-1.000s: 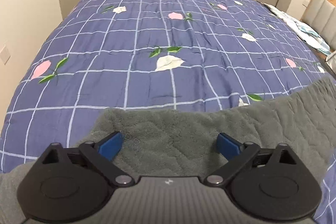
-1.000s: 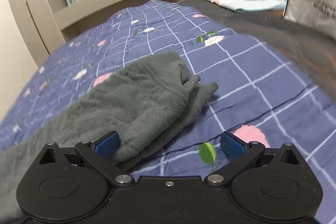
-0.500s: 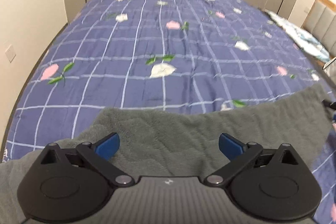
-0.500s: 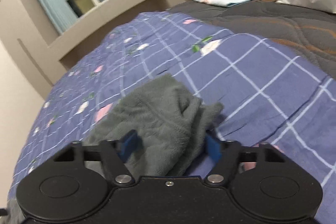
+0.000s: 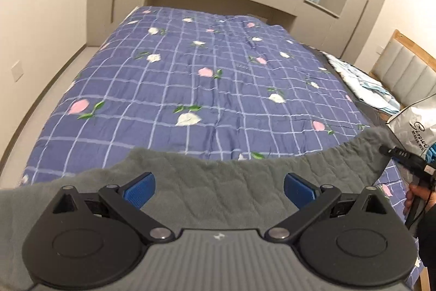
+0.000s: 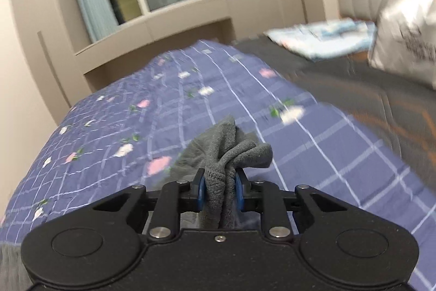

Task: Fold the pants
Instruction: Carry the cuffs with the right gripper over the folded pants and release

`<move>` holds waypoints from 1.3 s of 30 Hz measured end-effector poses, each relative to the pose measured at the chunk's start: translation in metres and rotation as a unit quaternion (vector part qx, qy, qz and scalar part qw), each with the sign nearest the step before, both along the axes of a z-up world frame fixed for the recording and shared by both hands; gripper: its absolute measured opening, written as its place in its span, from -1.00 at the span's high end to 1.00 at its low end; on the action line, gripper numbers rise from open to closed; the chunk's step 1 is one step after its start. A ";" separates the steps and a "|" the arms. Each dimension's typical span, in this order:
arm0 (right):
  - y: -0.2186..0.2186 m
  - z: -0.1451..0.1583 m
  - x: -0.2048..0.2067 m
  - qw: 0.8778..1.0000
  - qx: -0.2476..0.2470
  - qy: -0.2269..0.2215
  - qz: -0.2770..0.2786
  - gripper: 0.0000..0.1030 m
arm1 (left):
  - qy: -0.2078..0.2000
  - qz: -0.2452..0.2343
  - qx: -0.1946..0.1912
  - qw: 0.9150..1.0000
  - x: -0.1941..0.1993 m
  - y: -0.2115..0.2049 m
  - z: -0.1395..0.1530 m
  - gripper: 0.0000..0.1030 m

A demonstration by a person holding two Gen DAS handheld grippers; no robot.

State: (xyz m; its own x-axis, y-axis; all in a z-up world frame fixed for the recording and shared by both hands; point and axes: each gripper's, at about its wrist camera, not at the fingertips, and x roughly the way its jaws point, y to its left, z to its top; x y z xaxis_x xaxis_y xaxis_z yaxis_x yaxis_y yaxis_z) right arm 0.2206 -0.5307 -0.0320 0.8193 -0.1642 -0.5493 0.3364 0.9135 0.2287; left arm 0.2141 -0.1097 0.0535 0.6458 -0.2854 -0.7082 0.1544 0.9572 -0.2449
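Grey fleece pants [image 5: 272, 165] stretch across the near side of the bed in the left wrist view. My left gripper [image 5: 218, 187] hovers over them, open, its blue pads [image 5: 139, 188] wide apart and pressing nothing. At the far right of that view my right gripper [image 5: 385, 151] pinches the pants' end, with a hand [image 5: 417, 192] on its handle. In the right wrist view the right gripper [image 6: 220, 190] has its jaws closing, and both pads squeeze a bunched fold of the pants [image 6: 231, 146] held above the quilt.
A blue checked floral quilt [image 5: 190, 78] covers the bed. A dark grey blanket [image 6: 354, 105] lies on its right side with folded light-blue cloth [image 6: 321, 40] and a silver shopping bag [image 5: 414, 127]. A wall runs along the left, and a window ledge stands at the far end.
The right gripper closed from wide open onto the pants' end and lifted it off the quilt. The left gripper rose, still open, and the view now takes in the window.
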 end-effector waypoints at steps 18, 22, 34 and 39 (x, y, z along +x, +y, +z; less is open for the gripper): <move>0.238 0.032 -0.054 0.911 -0.309 -0.008 0.273 0.58 | 0.022 0.060 -0.043 0.997 -0.065 0.065 0.001 -0.99; 0.287 0.002 -0.064 0.884 -0.337 0.029 0.323 0.58 | 0.028 0.068 -0.043 0.996 -0.071 0.070 -0.004 -0.99; 0.314 -0.033 -0.088 0.889 -0.276 0.058 0.360 -0.52 | 0.046 0.056 -0.053 0.996 -0.072 0.062 -0.022 -0.99; 0.288 -0.018 -0.107 0.912 -0.230 0.028 0.339 -0.99 | 0.061 0.029 -0.070 0.995 -0.057 0.035 -0.030 -0.99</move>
